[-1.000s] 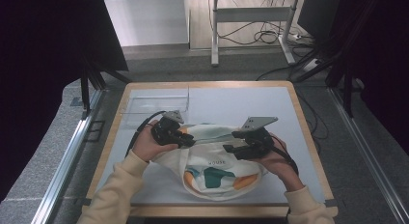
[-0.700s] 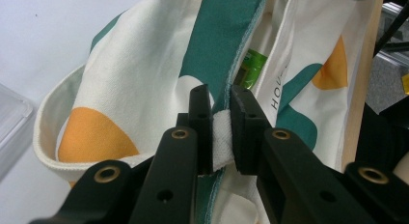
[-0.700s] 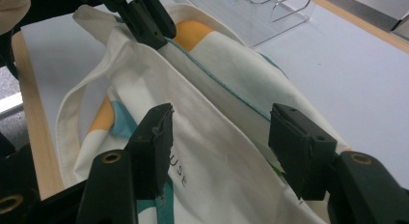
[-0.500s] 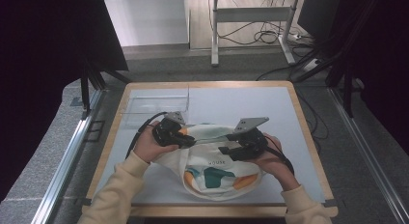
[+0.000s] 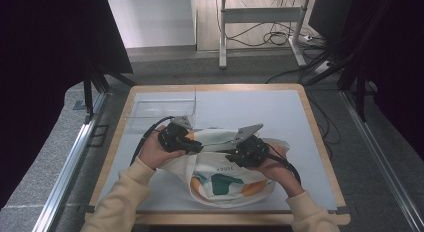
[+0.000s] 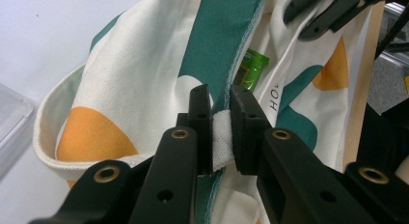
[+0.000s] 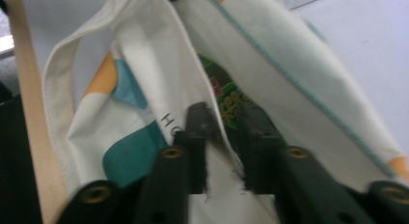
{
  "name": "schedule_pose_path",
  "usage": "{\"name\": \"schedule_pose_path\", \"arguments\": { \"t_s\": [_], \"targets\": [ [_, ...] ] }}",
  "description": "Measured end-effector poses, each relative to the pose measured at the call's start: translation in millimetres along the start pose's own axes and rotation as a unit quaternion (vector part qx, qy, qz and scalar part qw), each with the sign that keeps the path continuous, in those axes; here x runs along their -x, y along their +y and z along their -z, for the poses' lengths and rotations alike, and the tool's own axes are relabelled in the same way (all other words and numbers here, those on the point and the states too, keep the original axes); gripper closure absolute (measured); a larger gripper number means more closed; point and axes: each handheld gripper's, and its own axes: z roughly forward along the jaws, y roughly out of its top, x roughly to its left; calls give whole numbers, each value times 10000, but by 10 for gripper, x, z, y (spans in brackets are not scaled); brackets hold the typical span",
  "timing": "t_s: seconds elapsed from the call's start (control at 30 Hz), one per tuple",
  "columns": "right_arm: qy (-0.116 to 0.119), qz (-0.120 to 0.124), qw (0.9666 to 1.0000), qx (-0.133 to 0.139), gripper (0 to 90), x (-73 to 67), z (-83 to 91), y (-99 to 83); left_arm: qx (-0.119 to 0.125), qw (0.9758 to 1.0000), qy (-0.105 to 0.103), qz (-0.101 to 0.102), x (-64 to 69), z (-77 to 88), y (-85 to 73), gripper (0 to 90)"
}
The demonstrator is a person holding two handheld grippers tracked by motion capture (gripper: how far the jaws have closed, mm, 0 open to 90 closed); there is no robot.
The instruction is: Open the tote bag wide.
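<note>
Two hand-held grippers work on a cream tote bag [image 5: 220, 174] that lies on the desk [image 5: 310, 142], near its front edge, with a clear plastic tray [image 5: 160, 109] just behind it. The left hand-held gripper [image 6: 221, 122] has its jaws clamped on the bag's rim, a fold of white hem squeezed between the pads. The right hand-held gripper [image 7: 224, 137] has just been closing on the opposite side of the opening; the cloth edge runs between its jaws, which look pressed onto it, though that view is blurred. A green packet [image 6: 251, 69] sits inside the bag. The step in hand looks like spreading the bag's mouth. Next, I judge, both grips must hold firm while the hands draw apart, evenly, so the hem does not slip and the packet becomes reachable
</note>
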Motion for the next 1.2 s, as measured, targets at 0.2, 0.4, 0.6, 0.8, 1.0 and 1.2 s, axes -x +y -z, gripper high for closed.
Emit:
{"name": "schedule_pose_path", "arguments": {
  "t_s": [0.2, 0.4, 0.6, 0.8, 1.0, 1.2],
  "targets": [
    [144, -27, 9999, -47, 863, -5, -33, -50, 49, 10000, 6, 4, -5, -2, -9, 810],
    [242, -99, 9996, 53, 865, -18, -4, -96, 62, 10000, 49, -47, 5, -1, -9, 812],
    [382, -203, 9989, 183, 869, -97, 46, -167, 107, 9997, 208, -64, 4, 12, 2, 819],
    [581, -173, 9978, 252, 870, -162, 93, -233, 144, 9993, 334, 22, -50, 20, 36, 821],
    [831, -234, 9958, 295, 872, -271, 109, -381, 180, 9984, 524, 127, -145, 46, 93, 825],
    [935, -188, 9950, 282, 872, -362, 127, -467, 261, 9972, 632, 299, -232, 37, 122, 827]
  ]
}}
